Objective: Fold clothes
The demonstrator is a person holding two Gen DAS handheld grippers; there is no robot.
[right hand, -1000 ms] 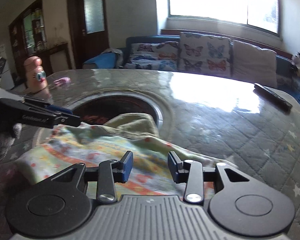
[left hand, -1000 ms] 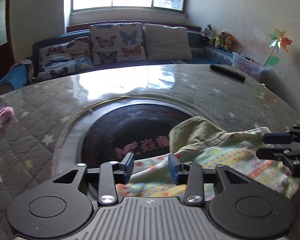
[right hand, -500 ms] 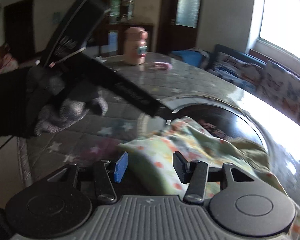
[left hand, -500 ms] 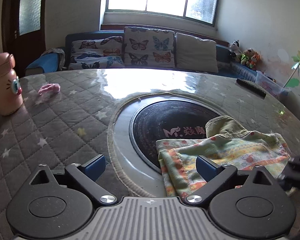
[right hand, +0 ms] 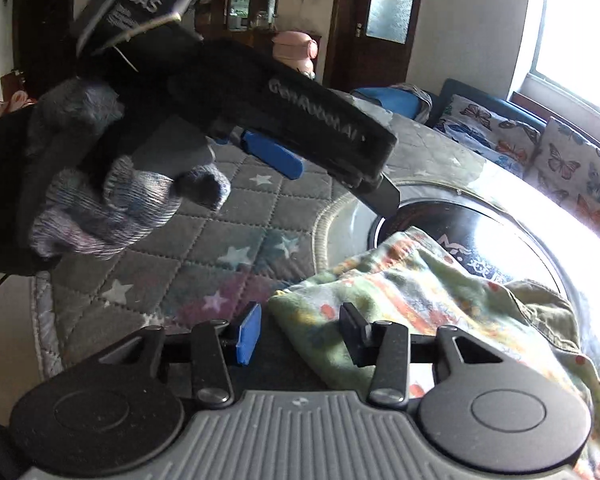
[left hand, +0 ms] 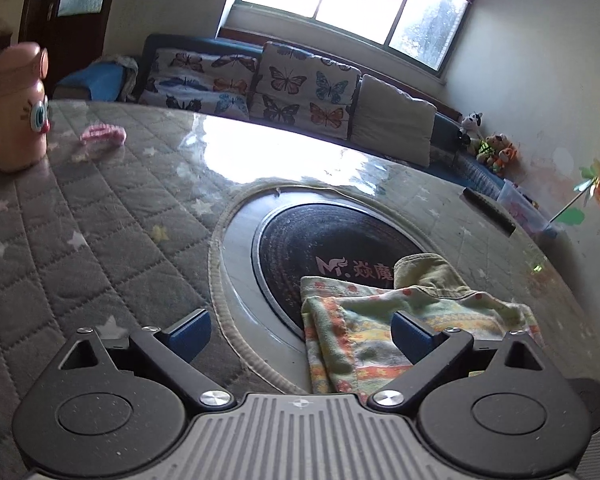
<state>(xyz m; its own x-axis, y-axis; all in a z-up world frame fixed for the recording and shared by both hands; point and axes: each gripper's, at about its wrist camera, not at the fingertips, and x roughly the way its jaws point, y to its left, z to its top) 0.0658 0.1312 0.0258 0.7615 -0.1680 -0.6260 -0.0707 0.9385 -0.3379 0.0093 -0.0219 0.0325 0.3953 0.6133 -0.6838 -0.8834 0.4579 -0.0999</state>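
A small patterned green, yellow and orange garment [left hand: 404, 320] lies folded on the round quilted table, partly over the dark centre disc [left hand: 324, 248]. My left gripper [left hand: 300, 332] is wide open above the garment's left edge and holds nothing. My right gripper [right hand: 298, 330] is open, with the garment's near corner [right hand: 364, 304] between its jaws but not clamped. In the right wrist view the left gripper [right hand: 284, 120] hangs above the table in a gloved hand.
A pink bottle [left hand: 18, 108] and a small pink item [left hand: 102, 136] sit at the table's far left. A black remote [left hand: 488, 210] lies at the far right edge. A sofa with butterfly cushions [left hand: 300, 84] stands behind the table.
Both grippers let go of the garment and opened. The left one pulled back and left, and the right one swung round towards the garment's left corner.
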